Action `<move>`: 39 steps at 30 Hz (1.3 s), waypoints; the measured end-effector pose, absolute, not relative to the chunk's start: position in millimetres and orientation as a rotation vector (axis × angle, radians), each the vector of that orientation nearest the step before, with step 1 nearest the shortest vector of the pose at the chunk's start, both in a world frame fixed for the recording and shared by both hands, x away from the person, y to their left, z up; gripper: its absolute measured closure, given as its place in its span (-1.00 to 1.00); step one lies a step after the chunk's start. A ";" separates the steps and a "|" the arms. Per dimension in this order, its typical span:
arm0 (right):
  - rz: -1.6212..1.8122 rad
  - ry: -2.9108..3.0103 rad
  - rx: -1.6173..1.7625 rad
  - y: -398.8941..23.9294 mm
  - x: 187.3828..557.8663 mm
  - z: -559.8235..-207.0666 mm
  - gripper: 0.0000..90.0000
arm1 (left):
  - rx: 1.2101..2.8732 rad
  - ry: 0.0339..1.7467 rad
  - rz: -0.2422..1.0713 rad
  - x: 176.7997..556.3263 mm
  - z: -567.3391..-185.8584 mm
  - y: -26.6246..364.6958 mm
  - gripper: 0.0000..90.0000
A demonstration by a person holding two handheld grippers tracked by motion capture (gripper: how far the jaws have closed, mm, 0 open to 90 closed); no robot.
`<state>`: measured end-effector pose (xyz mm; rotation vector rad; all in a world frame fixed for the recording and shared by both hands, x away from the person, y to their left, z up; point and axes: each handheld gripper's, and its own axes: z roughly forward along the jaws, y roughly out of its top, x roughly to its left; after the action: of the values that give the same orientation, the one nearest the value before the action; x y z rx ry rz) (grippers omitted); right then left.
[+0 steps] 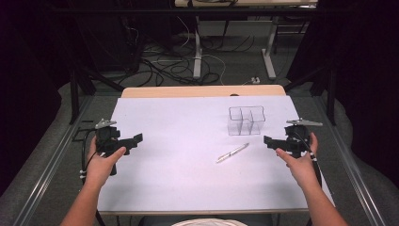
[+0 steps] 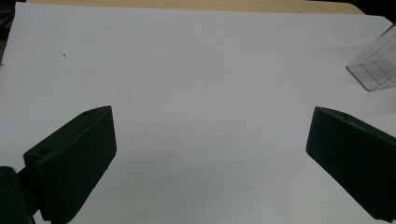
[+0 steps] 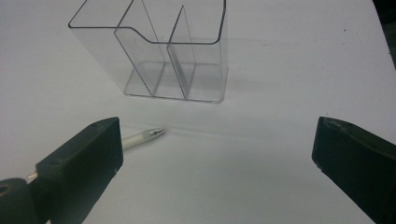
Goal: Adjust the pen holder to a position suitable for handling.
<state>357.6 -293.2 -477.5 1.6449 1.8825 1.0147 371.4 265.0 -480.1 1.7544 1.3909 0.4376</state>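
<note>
A clear plastic organiser with several compartments stands empty on the white table, right of centre. A white pen lies on the table just in front of it, at a slant. My right gripper hovers at the table's right edge, open, pointing left toward the pen. In the right gripper view the organiser stands ahead and the pen's tip pokes out beside the left jaw. My left gripper is held at the left edge, open and empty, aimed at bare table; the organiser's corner shows far right.
The table's wooden far edge lies beyond the white sheet. Metal rails run along both sides. Table legs and cables sit on the floor behind.
</note>
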 end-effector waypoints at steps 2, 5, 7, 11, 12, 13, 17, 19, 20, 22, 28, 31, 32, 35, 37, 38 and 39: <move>1.001 1.887 1.625 -293.2 357.3 -479.2 -0.92 | 1.752 1.390 0.441 371.9 -480.2 264.5 -0.96; 1.005 1.884 1.635 -293.1 357.6 -480.7 -0.87 | 1.757 1.380 0.443 371.6 -479.4 263.7 -0.96; 1.004 1.882 1.628 -294.1 358.7 -481.0 -0.78 | 1.762 1.374 0.452 371.1 -478.3 263.1 -0.96; 1.013 1.885 1.618 -296.5 362.9 -481.6 -0.64 | 1.765 1.368 0.452 370.5 -477.5 262.3 -0.96; 1.015 1.880 1.634 -295.6 363.5 -481.3 -0.58 | 1.758 1.366 0.462 370.3 -477.4 262.0 -0.96; 1.021 1.877 1.639 -295.6 364.1 -481.1 -0.53 | 1.758 1.366 0.462 370.3 -477.4 262.0 -0.96; 1.020 1.878 1.631 -296.5 367.5 -480.4 -0.38 | 1.752 1.365 0.464 370.2 -477.0 261.7 -0.94; 1.019 1.879 1.632 -296.7 369.6 -479.7 -0.32 | 1.748 1.369 0.466 369.6 -475.8 261.9 -0.94; 1.021 1.876 1.642 -295.9 370.3 -479.1 -0.31 | 1.752 1.367 0.472 369.5 -475.3 262.4 -0.94; 1.017 1.884 1.634 -295.7 372.2 -477.7 -0.29 | 1.744 1.366 0.470 369.3 -475.2 262.4 -0.93; 0.986 1.894 1.603 -295.2 379.1 -471.0 -0.22 | 1.741 1.366 0.470 368.7 -474.7 262.3 -0.93; 0.980 1.905 1.590 -295.1 383.0 -465.6 -0.18 | 1.745 1.366 0.466 368.1 -473.9 262.2 -0.93; 0.980 1.905 1.590 -295.1 383.0 -465.6 -0.18 | 1.747 1.364 0.464 368.0 -473.7 262.1 -0.93; 0.969 1.919 1.588 -294.5 390.1 -458.2 -0.14 | 1.753 1.364 0.469 367.7 -473.6 261.6 -0.93; 0.968 1.919 1.596 -295.2 394.6 -455.4 -0.11 | 1.761 1.361 0.468 367.4 -473.8 261.1 -0.93; 0.964 1.923 1.592 -295.6 397.0 -454.3 -0.09 | 1.761 1.361 0.468 367.4 -473.8 261.1 -0.93; 0.957 1.922 1.597 -295.2 398.9 -452.8 -0.05 | 1.761 1.360 0.471 367.3 -474.1 260.7 -0.94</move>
<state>398.9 -295.2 -452.8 1.5972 1.9223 0.9572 367.3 260.7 -474.1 1.7607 1.3603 0.4708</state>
